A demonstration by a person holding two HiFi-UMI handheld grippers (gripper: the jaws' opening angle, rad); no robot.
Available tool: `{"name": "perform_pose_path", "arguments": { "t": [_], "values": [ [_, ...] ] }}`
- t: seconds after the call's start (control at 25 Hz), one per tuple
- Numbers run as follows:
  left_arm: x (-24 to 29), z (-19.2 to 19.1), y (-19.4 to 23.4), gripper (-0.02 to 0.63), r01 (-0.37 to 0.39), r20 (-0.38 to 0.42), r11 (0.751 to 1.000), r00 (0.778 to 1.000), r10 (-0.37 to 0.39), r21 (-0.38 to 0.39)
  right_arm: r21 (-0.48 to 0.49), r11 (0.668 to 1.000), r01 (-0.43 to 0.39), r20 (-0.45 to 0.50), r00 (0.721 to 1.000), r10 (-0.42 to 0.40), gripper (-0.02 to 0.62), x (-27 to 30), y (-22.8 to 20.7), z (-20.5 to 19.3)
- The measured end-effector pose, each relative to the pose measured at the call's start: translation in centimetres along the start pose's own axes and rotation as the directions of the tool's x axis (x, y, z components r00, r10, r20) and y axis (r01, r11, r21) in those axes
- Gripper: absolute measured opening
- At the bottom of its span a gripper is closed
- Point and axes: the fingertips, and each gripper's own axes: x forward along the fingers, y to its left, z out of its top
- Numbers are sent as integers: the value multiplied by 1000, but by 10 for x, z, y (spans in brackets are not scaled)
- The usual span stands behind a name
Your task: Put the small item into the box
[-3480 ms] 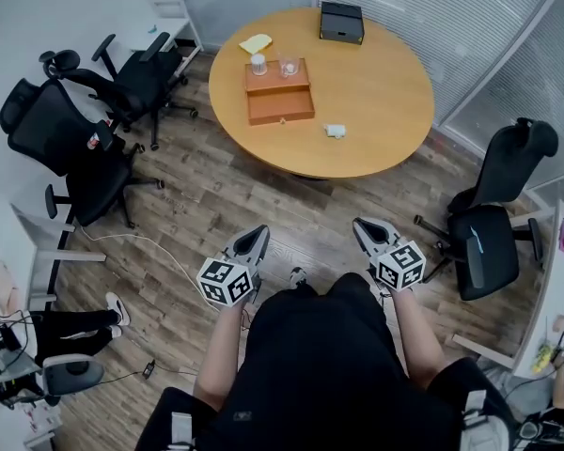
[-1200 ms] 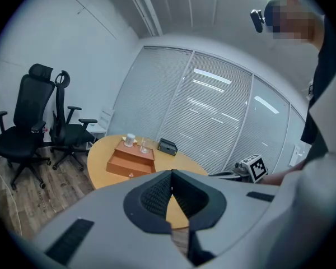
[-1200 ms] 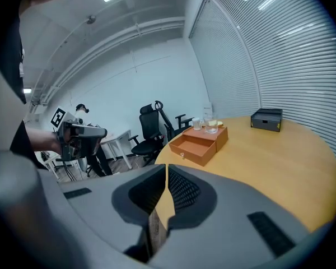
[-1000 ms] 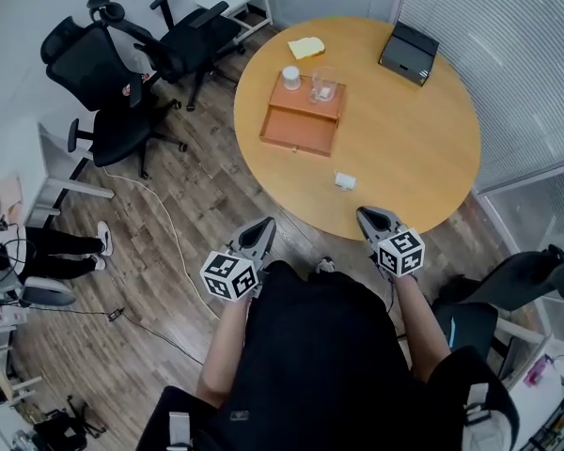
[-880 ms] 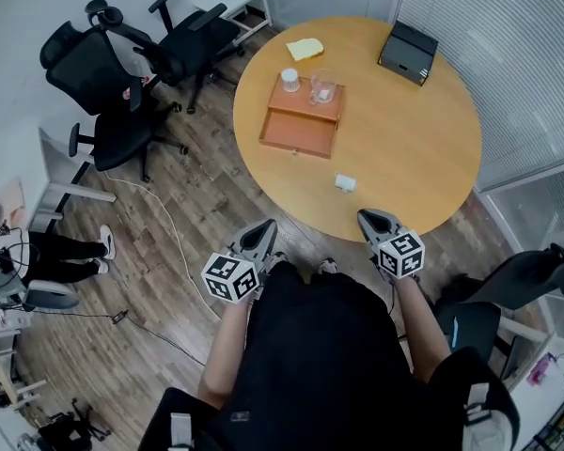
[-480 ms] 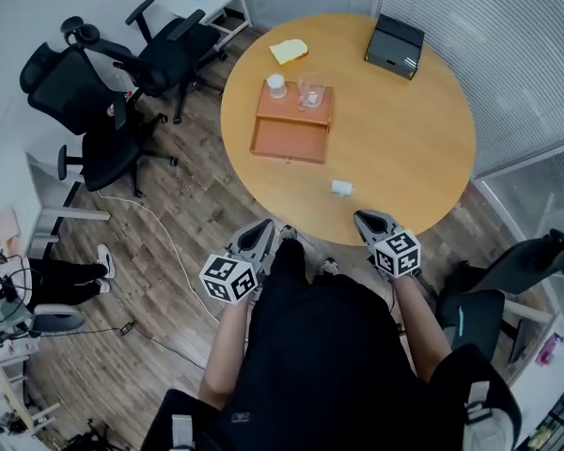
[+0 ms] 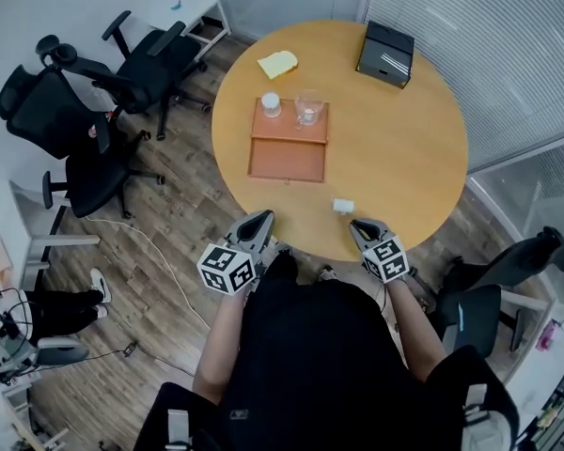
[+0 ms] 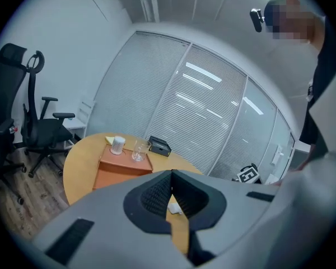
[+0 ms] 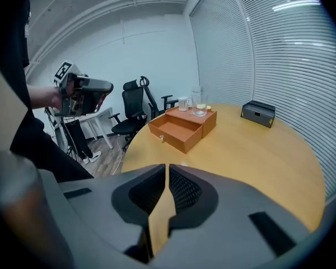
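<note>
The small white item lies on the round wooden table close to its near edge. Beyond it stands the orange box, whose drawer is pulled out toward me and looks empty. My left gripper and right gripper hang at the table's near edge, both shut and holding nothing. The item lies just ahead of the right one. In the left gripper view the item shows behind the closed jaws, with the box farther off. The right gripper view shows the box ahead.
A white cup and a clear glass stand on the box's top. A black case and a yellow pad lie on the table's far side. Office chairs stand to the left, another at the right.
The table has come nearer in the head view and the box now lies straight ahead. Both grippers have gone from over the floor to the table's near edge, still shut.
</note>
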Motion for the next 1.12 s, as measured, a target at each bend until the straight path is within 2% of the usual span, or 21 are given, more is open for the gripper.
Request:
{"name": "perform_pose_path", "arguments": {
  "t": [0.16,0.48,0.56,0.72,0.96,1.12],
  "values": [
    [8,5,21,6,29,-24,1000,999,-29,-6,-17,999,35,-22,999,-35,11,18,-2,4],
    [29,17,47,6,107,-57,994,993,-107,5,29,994,109,-98,990,-106,22,39,-13,-1],
    [33,21,52,6,128,-66,992,990,-127,11,44,989,139,-114,985,-133,109,46,-16,-2],
    [36,26,66,6,156,-81,988,985,-155,9,71,979,190,-164,971,-177,216,59,-19,-8],
    [34,28,87,6,205,-119,979,972,-204,-8,97,948,302,-200,939,-279,272,73,-32,-9],
    [39,37,102,6,214,-139,977,968,-210,14,122,938,325,-251,924,-288,308,82,-36,-15]
  ]
}}
